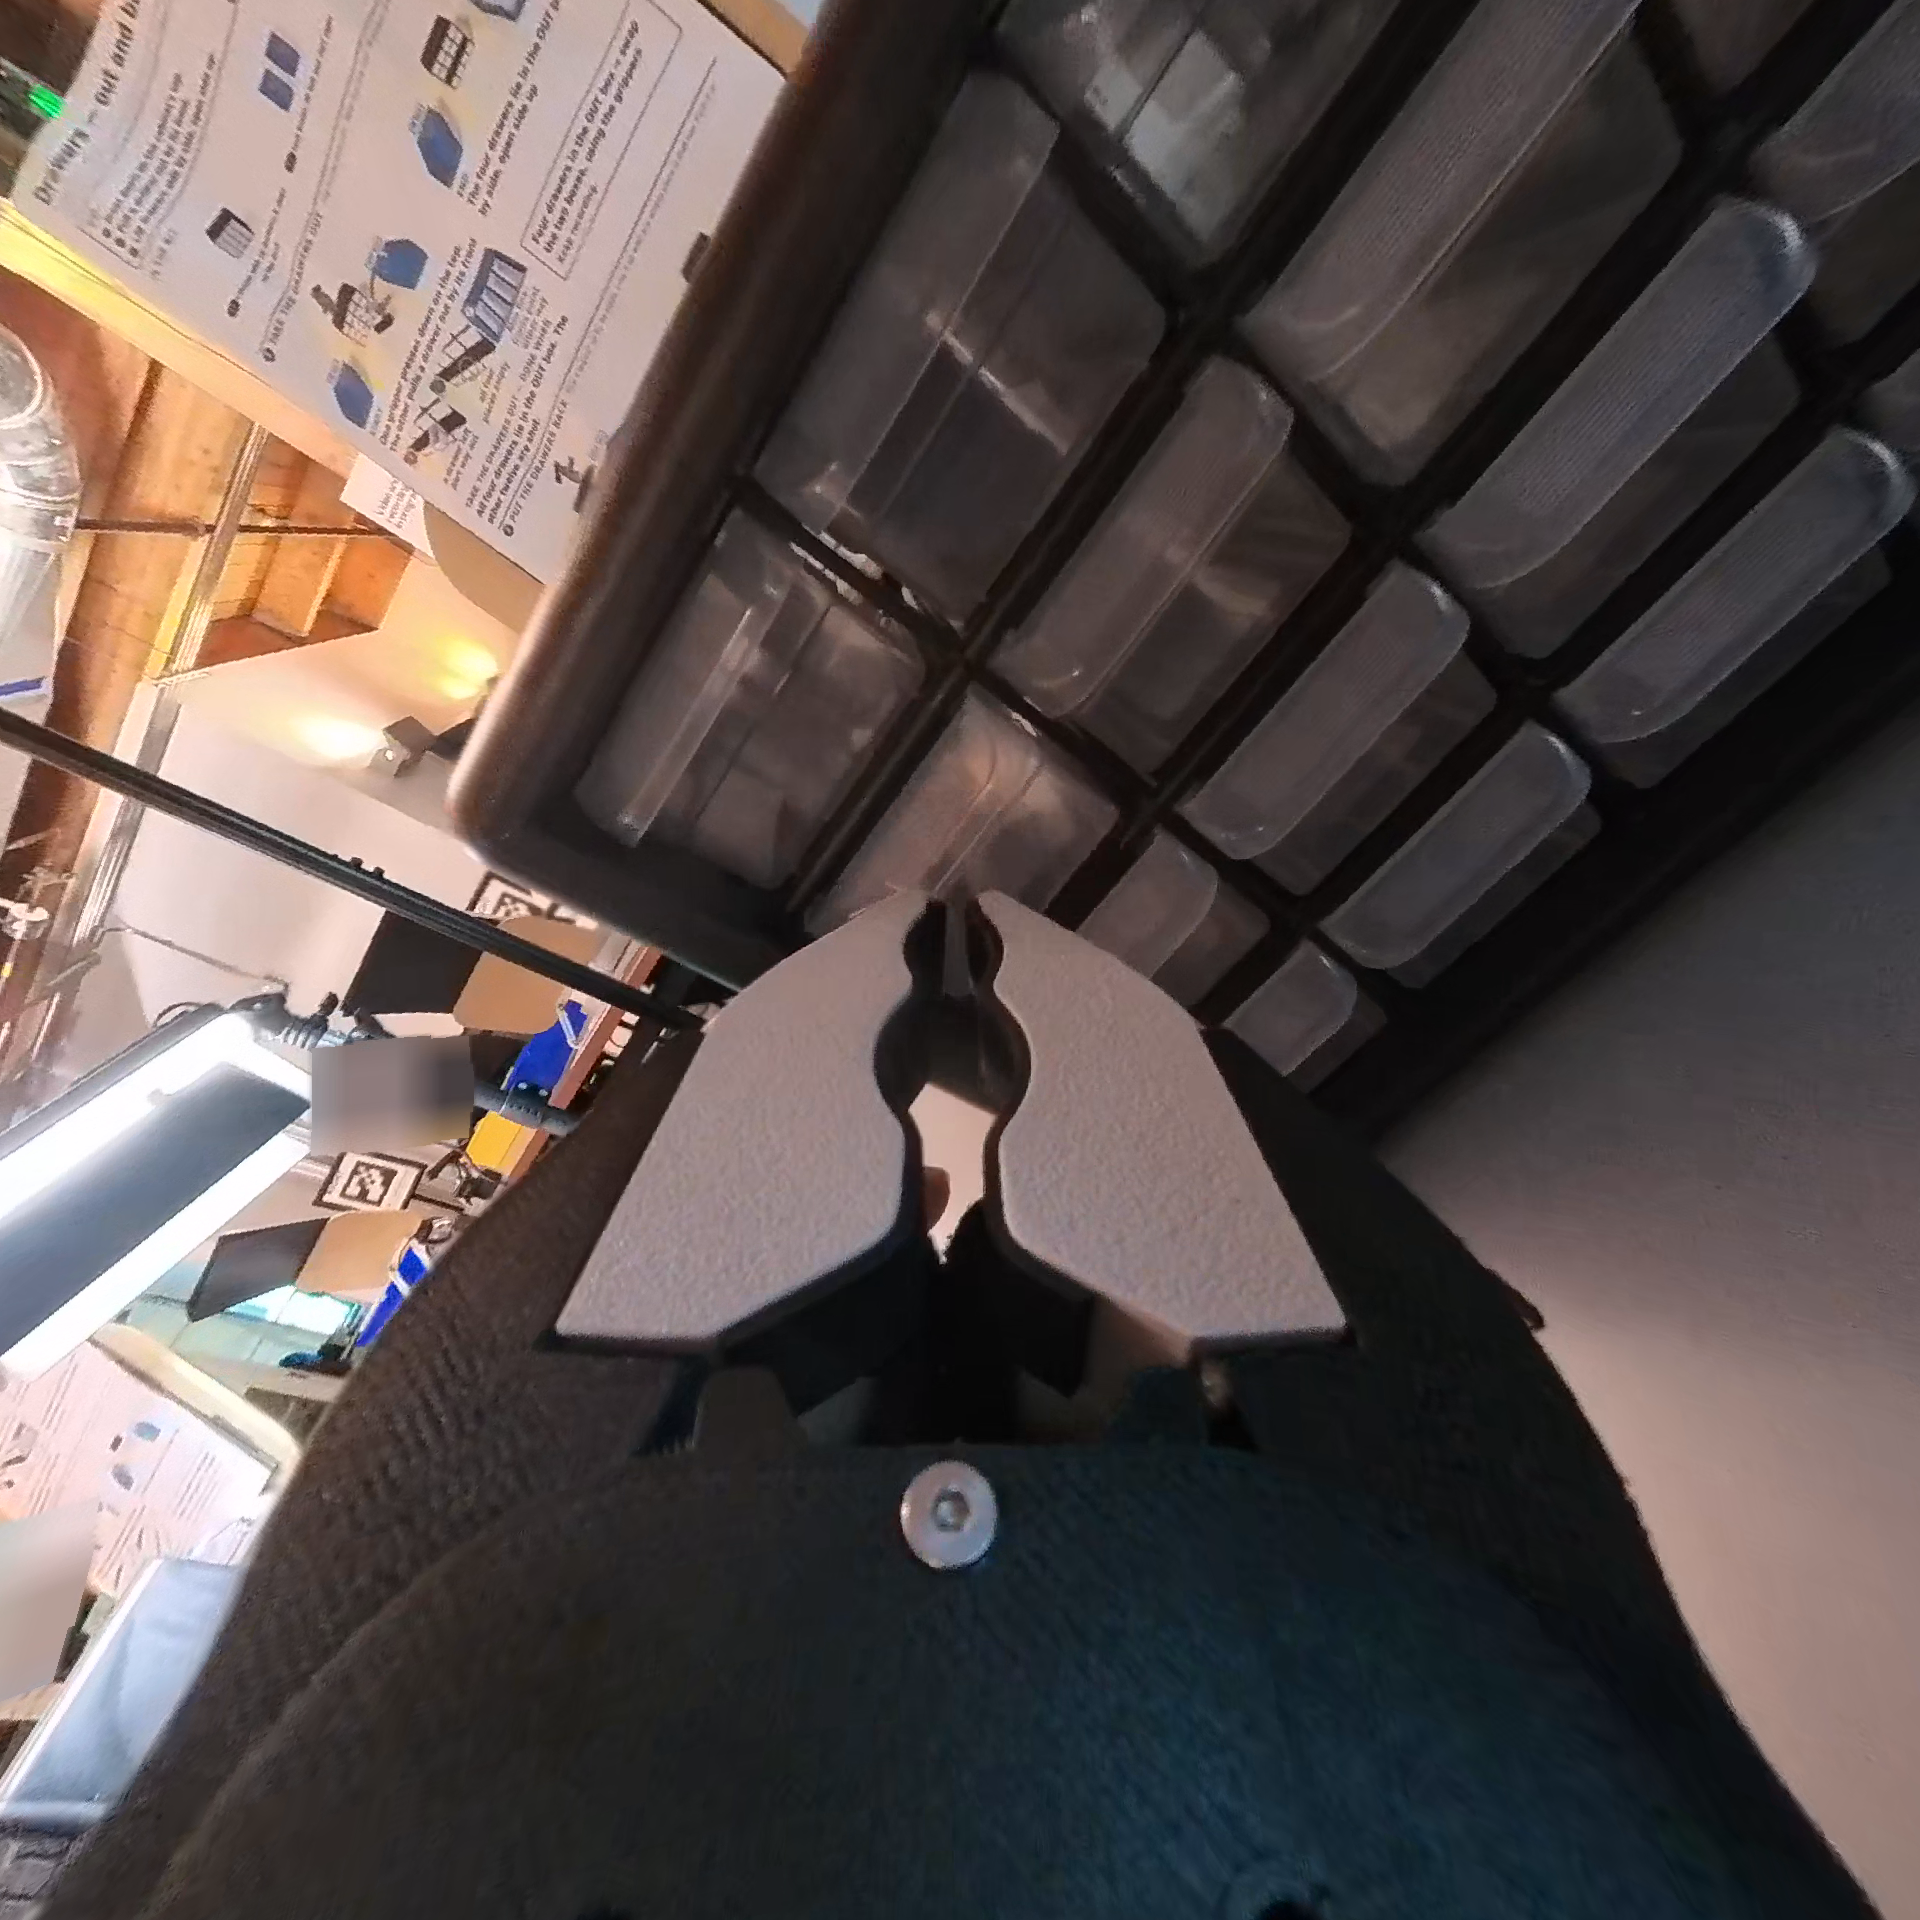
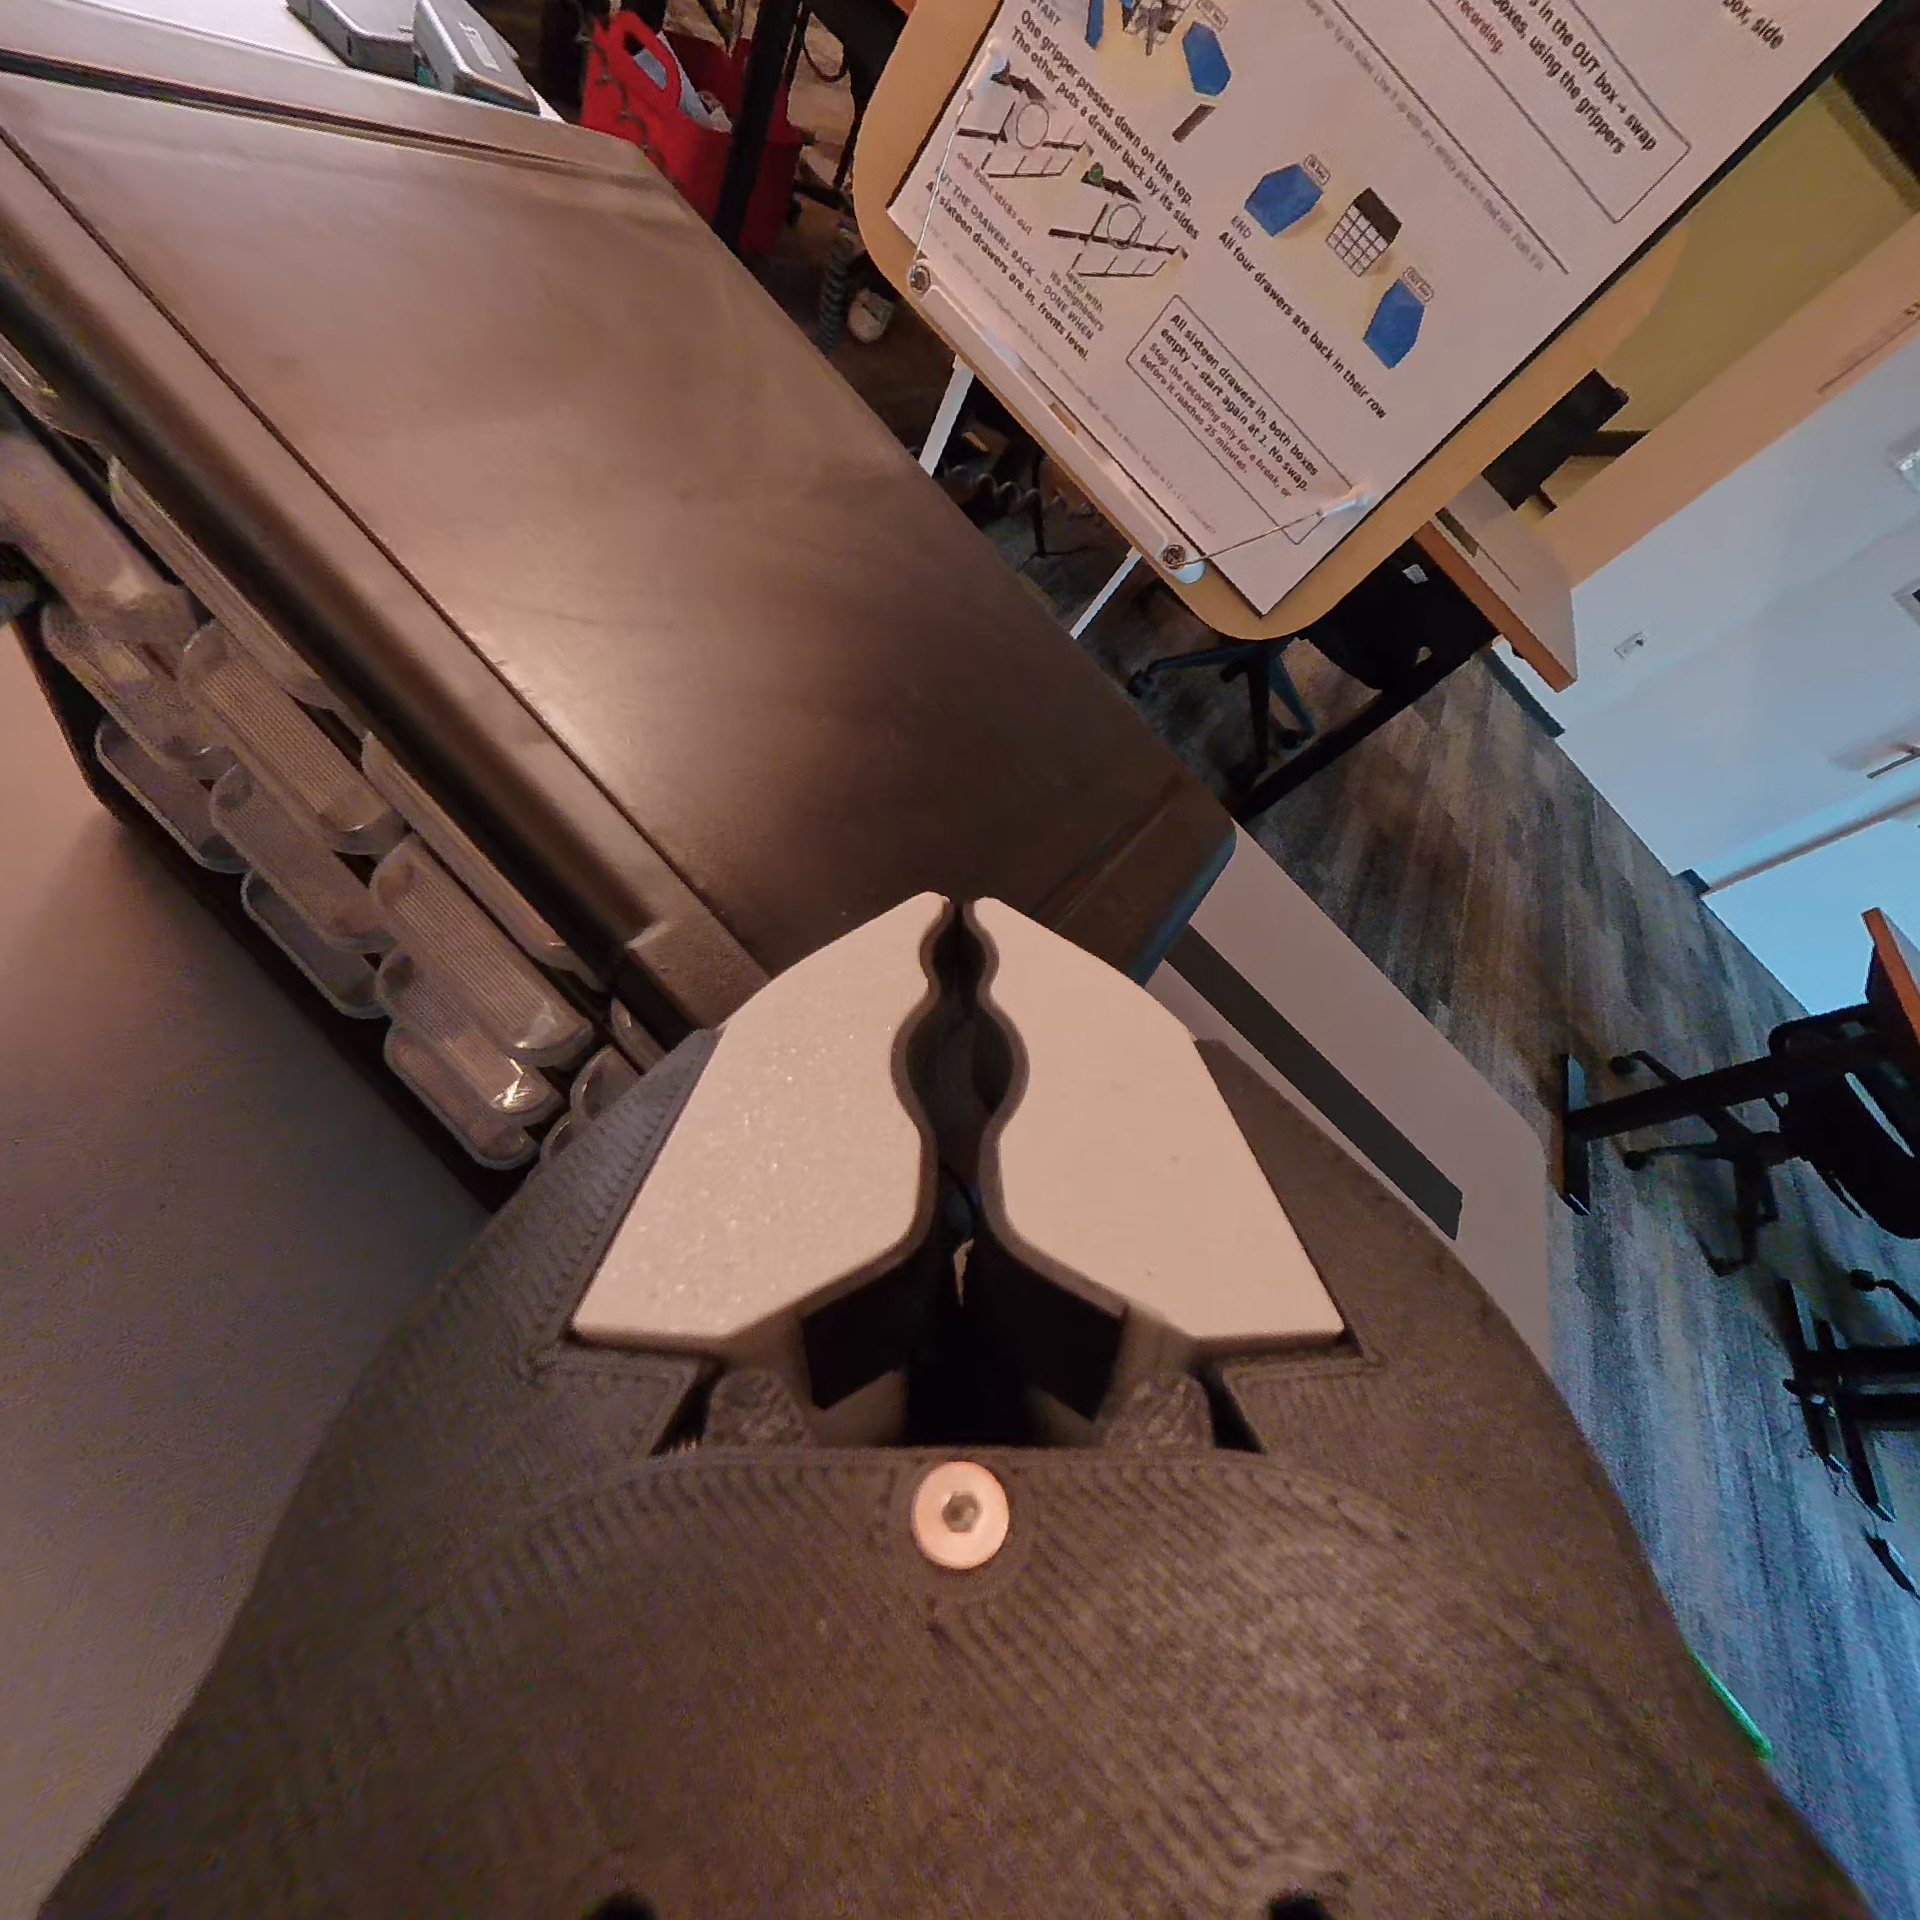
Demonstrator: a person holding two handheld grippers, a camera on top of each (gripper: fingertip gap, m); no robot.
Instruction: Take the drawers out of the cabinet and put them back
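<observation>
The dark cabinet fills the upper right of the left wrist view, tilted, with several clear drawers in its slots. My left gripper is shut at the front of one clear drawer in the cabinet's end column. A thin dark edge, seemingly that drawer's handle, shows between the fingers. In the right wrist view the cabinet's flat brown top stretches away, with drawer handles along its left side. My right gripper is shut and empty, its tips at the top's near corner.
A board with a printed instruction sheet stands behind the cabinet; it also shows in the left wrist view. The cabinet stands on a pale table. Wood-pattern floor and black chairs lie beyond the table edge.
</observation>
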